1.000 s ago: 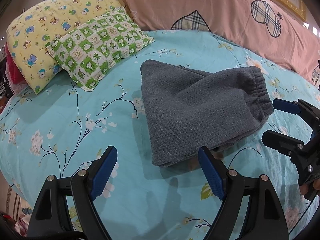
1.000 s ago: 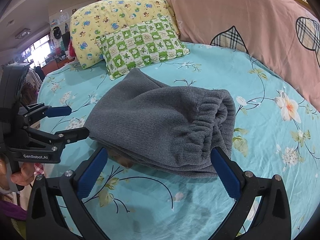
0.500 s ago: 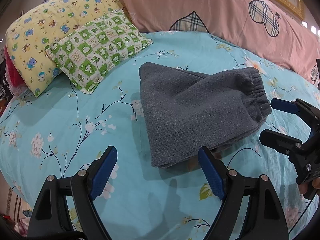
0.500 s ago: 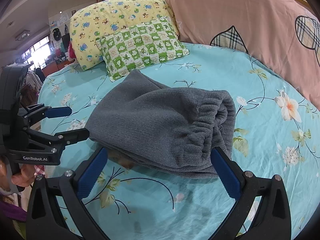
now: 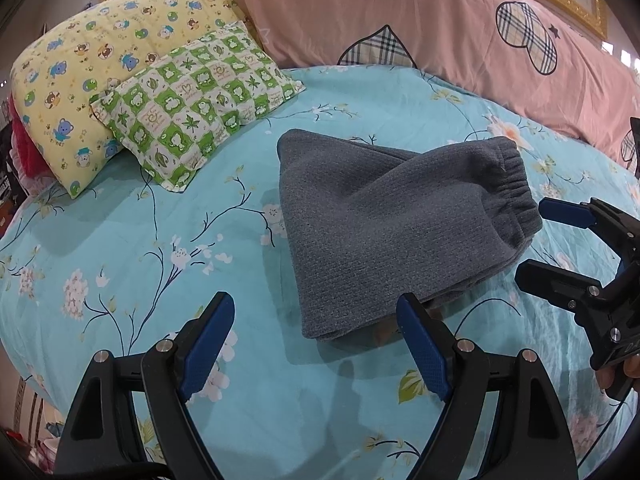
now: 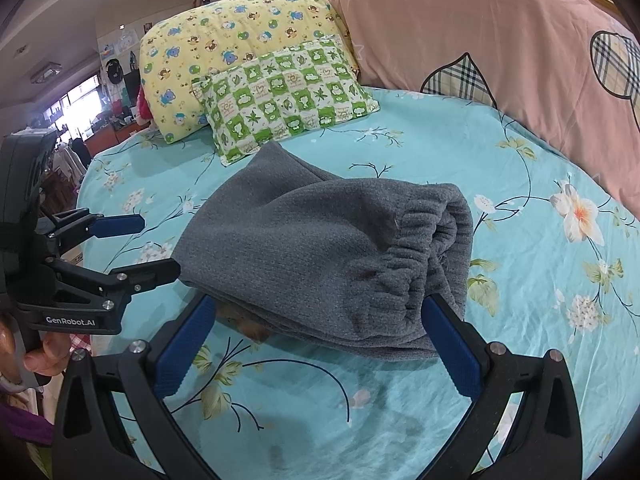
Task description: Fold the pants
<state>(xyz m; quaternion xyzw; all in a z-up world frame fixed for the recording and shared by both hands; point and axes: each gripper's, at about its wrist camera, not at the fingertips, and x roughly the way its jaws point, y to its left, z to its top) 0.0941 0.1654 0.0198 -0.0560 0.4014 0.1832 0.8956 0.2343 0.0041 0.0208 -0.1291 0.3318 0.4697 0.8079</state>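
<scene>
The grey knit pants [image 5: 392, 224] lie folded in a compact bundle on the turquoise floral bedsheet [image 5: 160, 240], elastic waistband at the right end. In the right wrist view the pants [image 6: 320, 256] lie just beyond my fingers, waistband facing me. My left gripper [image 5: 316, 344] is open and empty, above the sheet in front of the bundle's near-left corner. My right gripper [image 6: 316, 344] is open and empty, close to the bundle's near edge. Each gripper shows in the other's view: the right gripper [image 5: 536, 240] beside the waistband, the left gripper [image 6: 156, 244] at the opposite end.
A green checked pillow [image 5: 192, 108] rests on a yellow cartoon pillow [image 5: 88, 72] at the far left. A pink quilt [image 5: 440, 28] with plaid hearts runs along the back. The bed edge [image 5: 36, 384] drops off at the near left.
Both grippers have drawn back slightly from the bundle and stay open. The pants have not moved.
</scene>
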